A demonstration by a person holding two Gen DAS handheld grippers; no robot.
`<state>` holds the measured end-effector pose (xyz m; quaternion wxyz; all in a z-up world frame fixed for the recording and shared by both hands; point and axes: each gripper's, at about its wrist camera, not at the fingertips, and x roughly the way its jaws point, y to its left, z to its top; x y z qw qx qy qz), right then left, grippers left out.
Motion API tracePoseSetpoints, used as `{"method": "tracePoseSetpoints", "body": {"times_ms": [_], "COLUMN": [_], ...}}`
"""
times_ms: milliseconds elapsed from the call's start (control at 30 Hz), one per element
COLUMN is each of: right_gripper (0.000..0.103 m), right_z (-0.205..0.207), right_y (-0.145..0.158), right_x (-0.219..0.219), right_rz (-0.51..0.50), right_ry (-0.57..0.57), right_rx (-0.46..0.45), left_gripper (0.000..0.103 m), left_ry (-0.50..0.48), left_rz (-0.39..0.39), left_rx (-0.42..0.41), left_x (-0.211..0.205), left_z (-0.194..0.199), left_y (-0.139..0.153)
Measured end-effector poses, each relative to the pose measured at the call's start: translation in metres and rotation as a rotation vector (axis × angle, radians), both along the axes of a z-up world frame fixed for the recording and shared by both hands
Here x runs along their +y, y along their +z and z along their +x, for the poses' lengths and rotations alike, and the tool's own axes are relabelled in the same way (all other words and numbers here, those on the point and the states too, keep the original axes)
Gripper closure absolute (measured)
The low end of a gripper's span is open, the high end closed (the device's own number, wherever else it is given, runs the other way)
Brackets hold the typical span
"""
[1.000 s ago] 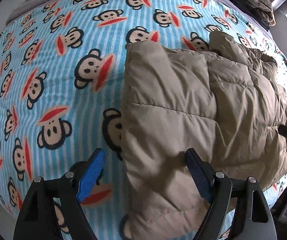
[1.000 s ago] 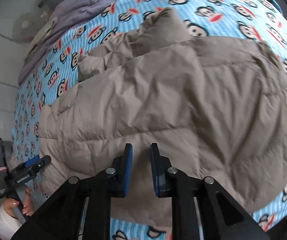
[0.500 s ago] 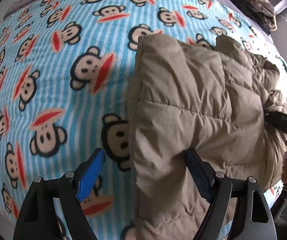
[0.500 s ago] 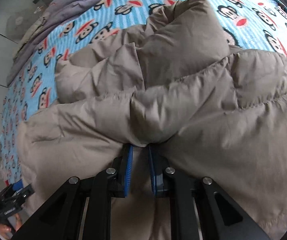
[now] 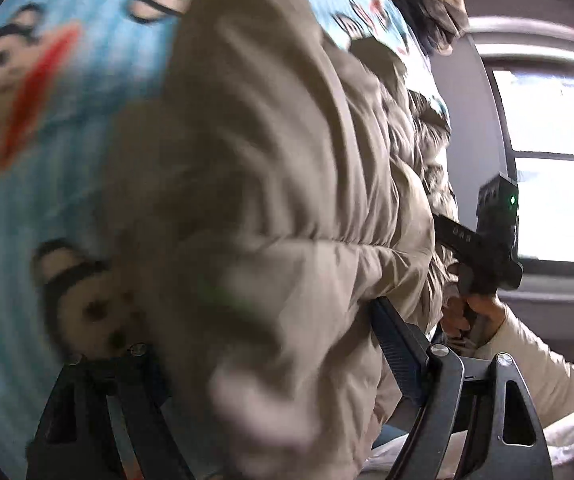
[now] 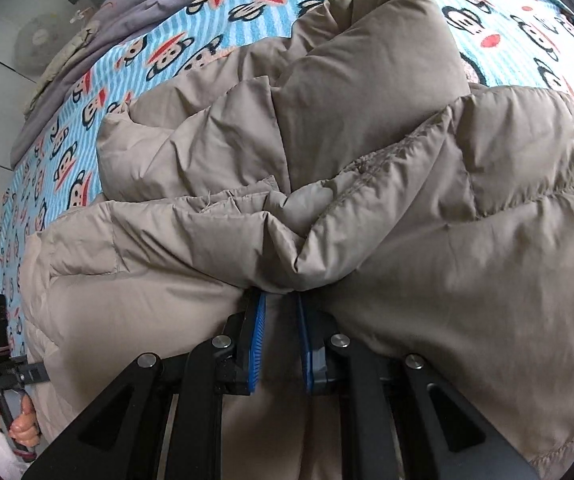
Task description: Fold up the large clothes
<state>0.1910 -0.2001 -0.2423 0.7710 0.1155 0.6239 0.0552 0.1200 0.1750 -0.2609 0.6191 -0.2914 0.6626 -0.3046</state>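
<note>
A beige puffer jacket (image 6: 327, 184) lies bunched on a bed under a blue monkey-print blanket (image 6: 247, 4). The right gripper (image 6: 279, 300) has dropped onto it, and its jaws are now clamped on a gathered fold at lower centre of the right wrist view. The left gripper (image 5: 271, 344), jaws wide apart, has swung in close from open blanket; jacket fabric now fills its blurred frame and sits between the jaws, ungripped. A two-handed lift for the next fold looks imminent.
</note>
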Motion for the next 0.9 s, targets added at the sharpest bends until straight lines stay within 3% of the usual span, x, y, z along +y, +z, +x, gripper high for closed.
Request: {"method": "tracePoseSetpoints", "body": {"times_ms": [167, 233, 267, 300, 367, 500, 667, 800, 900], "right_gripper": [0.087, 0.087, 0.087, 0.087, 0.087, 0.087, 0.086, 0.086, 0.087], "right_z": [0.0, 0.0, 0.001, 0.001, 0.001, 0.004, 0.005, -0.036, -0.078], "right_y": [-0.001, -0.002, -0.002, -0.003, -0.003, -0.003, 0.027, 0.074, 0.084], "right_x": [0.0, 0.0, 0.0, 0.001, 0.002, 0.005, 0.006, -0.002, -0.009], "right_rz": [0.002, 0.0, -0.002, -0.006, -0.012, -0.022, -0.039, -0.03, 0.0], "right_ry": [-0.007, -0.012, -0.014, -0.016, -0.02, -0.02, -0.007, 0.013, -0.024], "right_rx": [0.002, 0.002, 0.003, 0.002, 0.003, 0.016, 0.04, -0.045, -0.062], "left_gripper": [0.019, 0.025, 0.043, 0.055, 0.066, 0.067, 0.067, 0.067, 0.067], "left_ry": [-0.067, -0.068, -0.067, -0.066, -0.058, -0.059, -0.043, -0.039, -0.038], "left_rz": [-0.003, 0.015, 0.012, -0.004, -0.034, -0.057, -0.021, -0.013, 0.001], "left_rx": [0.007, -0.006, -0.01, -0.011, -0.043, -0.11, -0.086, -0.081, -0.077], "left_x": [-0.022, -0.03, -0.032, -0.035, -0.039, -0.048, -0.049, -0.047, -0.05], "left_z": [0.012, 0.014, 0.014, 0.013, 0.009, 0.003, 0.004, 0.004, 0.006], "left_y": [-0.009, -0.007, -0.004, 0.001, 0.018, 0.05, 0.05, 0.052, 0.055]}}
